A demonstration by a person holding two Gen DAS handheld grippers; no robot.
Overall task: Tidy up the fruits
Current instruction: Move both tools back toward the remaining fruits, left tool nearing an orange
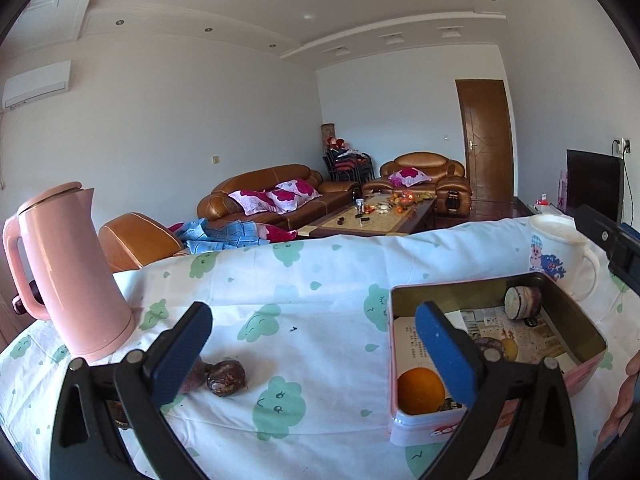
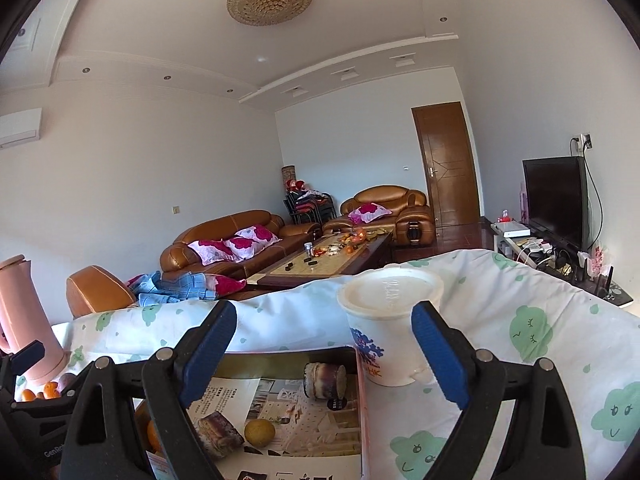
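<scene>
An open metal tin lined with printed paper sits on the cloth-covered table. It holds an orange, a purple cut chunk and a small yellow fruit. A second dark chunk lies beside the yellow fruit. Two dark brown round fruits rest on the cloth near the left finger. My left gripper is open and empty, its right finger over the tin's near end. My right gripper is open and empty above the tin.
A pink kettle stands at the left, with small oranges near its base. A white lidded mug is just behind the tin. A person's hand shows at the right edge. Sofas and a coffee table lie beyond.
</scene>
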